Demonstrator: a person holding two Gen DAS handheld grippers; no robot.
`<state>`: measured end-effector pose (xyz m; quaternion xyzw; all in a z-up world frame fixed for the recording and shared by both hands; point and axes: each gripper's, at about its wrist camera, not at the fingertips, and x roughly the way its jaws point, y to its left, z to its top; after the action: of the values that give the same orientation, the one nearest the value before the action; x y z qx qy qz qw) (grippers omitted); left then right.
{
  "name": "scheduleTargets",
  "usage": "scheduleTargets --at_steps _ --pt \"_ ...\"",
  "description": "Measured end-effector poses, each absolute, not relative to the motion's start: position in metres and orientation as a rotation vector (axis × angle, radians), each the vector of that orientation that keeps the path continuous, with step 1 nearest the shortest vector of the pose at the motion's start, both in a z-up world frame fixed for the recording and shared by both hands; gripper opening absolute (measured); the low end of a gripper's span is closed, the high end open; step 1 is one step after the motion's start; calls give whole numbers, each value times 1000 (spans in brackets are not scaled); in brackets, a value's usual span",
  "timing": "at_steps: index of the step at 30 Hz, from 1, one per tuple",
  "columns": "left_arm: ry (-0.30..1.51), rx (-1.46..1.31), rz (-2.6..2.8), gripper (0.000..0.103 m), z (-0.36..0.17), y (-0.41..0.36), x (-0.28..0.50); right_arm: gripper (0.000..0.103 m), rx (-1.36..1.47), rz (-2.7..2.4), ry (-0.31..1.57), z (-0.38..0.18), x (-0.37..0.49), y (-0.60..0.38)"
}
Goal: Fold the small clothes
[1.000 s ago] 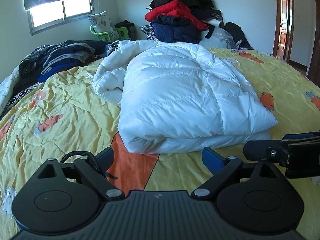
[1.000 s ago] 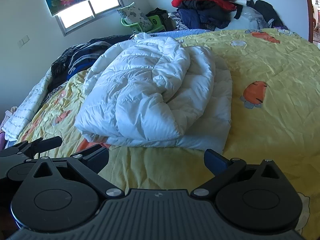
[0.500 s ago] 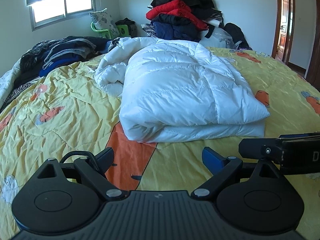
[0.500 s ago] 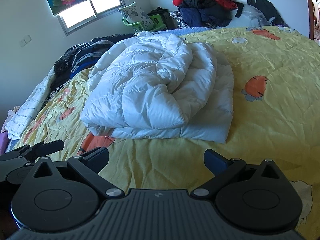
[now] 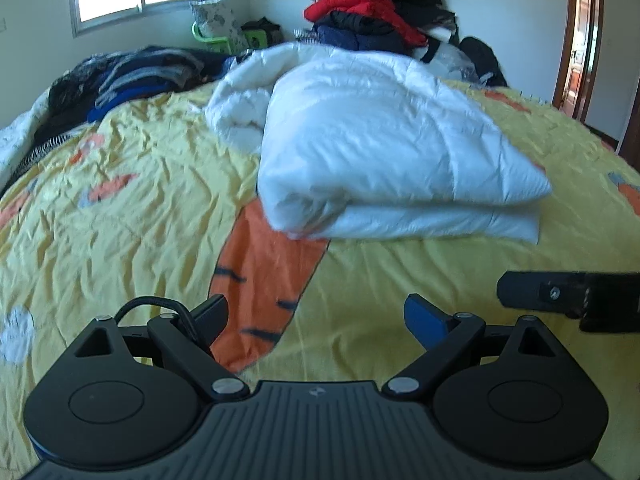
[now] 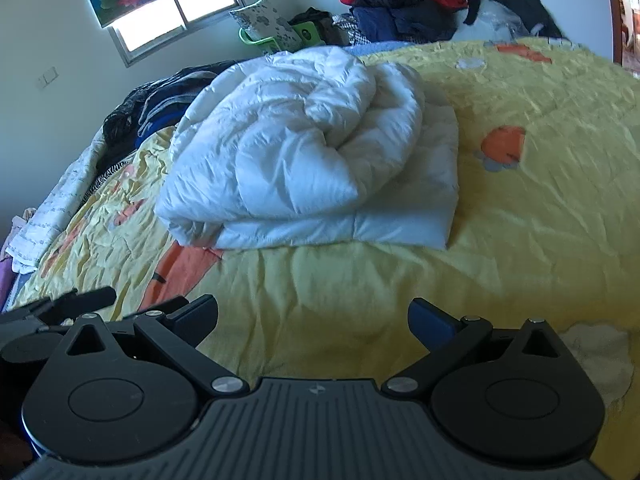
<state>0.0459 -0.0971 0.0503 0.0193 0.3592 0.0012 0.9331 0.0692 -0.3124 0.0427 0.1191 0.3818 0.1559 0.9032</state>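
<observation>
A white puffy jacket [image 5: 376, 152] lies folded in a thick bundle on the yellow bedspread [image 5: 120, 208], ahead of both grippers; it is also in the right wrist view [image 6: 312, 160]. My left gripper [image 5: 316, 320] hangs open over the bedspread, short of the bundle, with nothing between its fingers. My right gripper [image 6: 314, 320] is open too, empty, and well back from the jacket's near edge. Part of the right gripper [image 5: 568, 296] shows at the left view's right edge.
Dark folded clothes [image 5: 132, 80] lie along the bed's far left. A tall heap of red, navy and black garments [image 5: 372, 12] stands against the back wall. A green basket [image 6: 272, 40] sits under the window. A doorway [image 5: 580, 36] is at the right.
Both grippers have drawn back from the jacket, so the bundle looks farther away and more bedspread shows in front. Both stay open. The jacket lies as before.
</observation>
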Motion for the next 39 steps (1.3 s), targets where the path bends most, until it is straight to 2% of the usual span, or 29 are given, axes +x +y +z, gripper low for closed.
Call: scheduleTargets --at_steps 13,18,27,39 --pt "768 53 18 96 34 -94 44 102 230 298 840 20 71 -307" --pt "783 57 36 96 26 -90 48 101 219 301 801 13 64 -310" --pt "756 29 30 99 8 -88 51 102 -12 252 681 -2 57 -291" --pt "710 17 19 103 5 -85 49 101 -61 219 692 -5 59 -281"
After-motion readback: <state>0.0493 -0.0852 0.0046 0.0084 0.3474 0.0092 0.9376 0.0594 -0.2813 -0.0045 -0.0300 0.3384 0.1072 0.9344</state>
